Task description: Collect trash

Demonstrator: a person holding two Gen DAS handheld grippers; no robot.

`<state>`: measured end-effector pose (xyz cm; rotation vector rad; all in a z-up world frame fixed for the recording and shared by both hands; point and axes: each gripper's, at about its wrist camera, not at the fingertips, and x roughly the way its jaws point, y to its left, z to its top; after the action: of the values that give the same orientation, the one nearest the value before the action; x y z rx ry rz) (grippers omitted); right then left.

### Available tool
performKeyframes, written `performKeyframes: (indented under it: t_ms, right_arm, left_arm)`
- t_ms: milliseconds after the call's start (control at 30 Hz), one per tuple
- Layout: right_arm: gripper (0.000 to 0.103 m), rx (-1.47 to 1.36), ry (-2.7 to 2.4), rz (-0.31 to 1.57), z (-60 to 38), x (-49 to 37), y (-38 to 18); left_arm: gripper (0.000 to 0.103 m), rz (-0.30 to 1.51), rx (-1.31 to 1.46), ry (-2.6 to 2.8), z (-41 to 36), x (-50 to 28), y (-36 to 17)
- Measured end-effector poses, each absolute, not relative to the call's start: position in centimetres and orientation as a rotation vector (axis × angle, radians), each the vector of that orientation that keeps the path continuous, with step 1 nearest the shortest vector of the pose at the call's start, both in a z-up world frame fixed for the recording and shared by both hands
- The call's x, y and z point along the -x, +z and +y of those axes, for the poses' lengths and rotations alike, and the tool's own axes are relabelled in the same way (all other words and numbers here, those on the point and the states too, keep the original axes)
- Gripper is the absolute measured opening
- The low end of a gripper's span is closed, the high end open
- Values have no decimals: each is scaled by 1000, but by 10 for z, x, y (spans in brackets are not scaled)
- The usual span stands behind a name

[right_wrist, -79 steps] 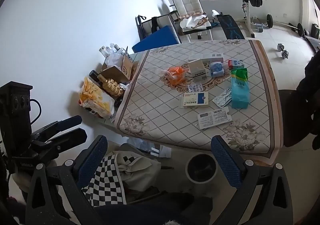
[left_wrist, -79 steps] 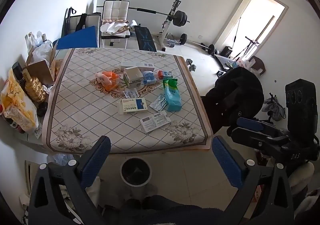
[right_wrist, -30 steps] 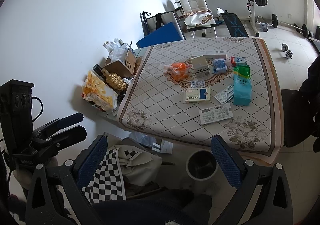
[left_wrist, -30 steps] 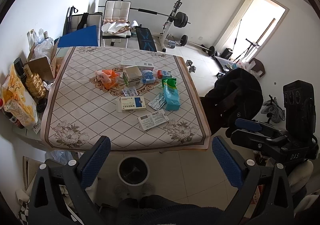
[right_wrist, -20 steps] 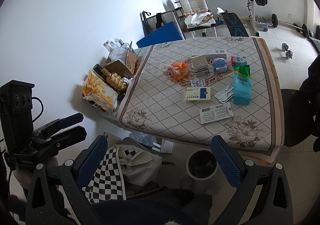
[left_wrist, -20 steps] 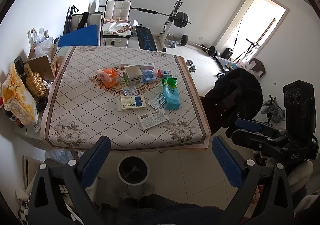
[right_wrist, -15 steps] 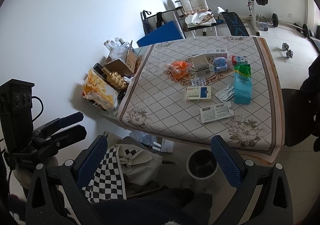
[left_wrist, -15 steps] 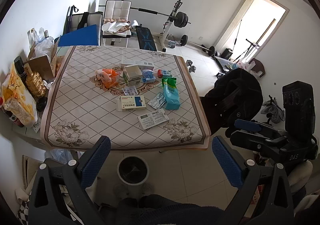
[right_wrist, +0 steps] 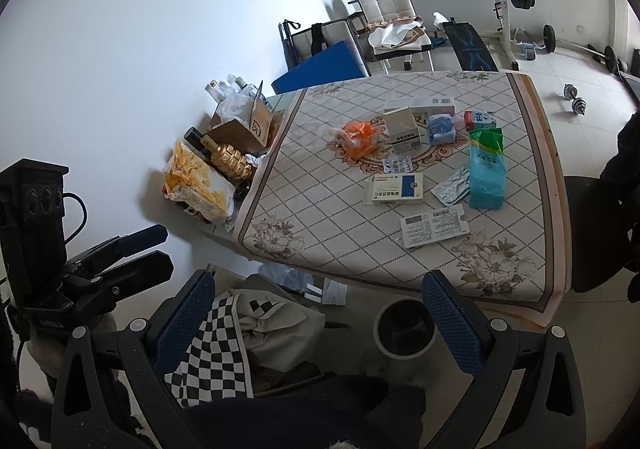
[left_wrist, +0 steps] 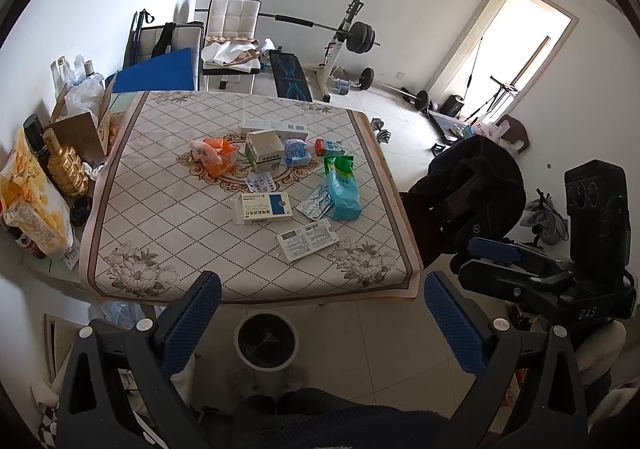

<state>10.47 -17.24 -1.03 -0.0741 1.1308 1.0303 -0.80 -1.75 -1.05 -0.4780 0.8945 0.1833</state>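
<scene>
The black device (left_wrist: 584,313) at the right edge of the left wrist view bears "DAS". Print on the medicine boxes (left_wrist: 264,208) is too small to read.

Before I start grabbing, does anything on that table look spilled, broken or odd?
Nothing spilled or broken. The table holds loose litter: a flattened carton near the front edge, blister packs tucked beside the teal bag, a crumpled orange bag. The bin stands upright below.

Gym gear and clutter around the room

A weight bench (left_wrist: 230,33) with a loaded barbell (left_wrist: 360,39) stands against the far wall; a gold bottle (left_wrist: 66,169) and a yellow snack bag (right_wrist: 198,181) sit beside the desk (left_wrist: 132,249), a checkered cloth (right_wrist: 220,353) lies on the floor.
</scene>
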Motion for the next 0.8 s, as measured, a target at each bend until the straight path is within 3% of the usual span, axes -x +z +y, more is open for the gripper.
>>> performKeyframes:
  t_ms: [267,633,800]
  right_arm:
    - [103,93,744,1180,-151,-159,-54]
    - [103,216,360,1409,-133,-336,-242]
    - [103,291,327,1522,-133,-409,-323]
  left_arm:
    - [103,1002,274,399,23,-60,-74]
    - [103,1390,-371,200,38,-241,-277]
    - [103,1555,-532,63,42,-292,-350]
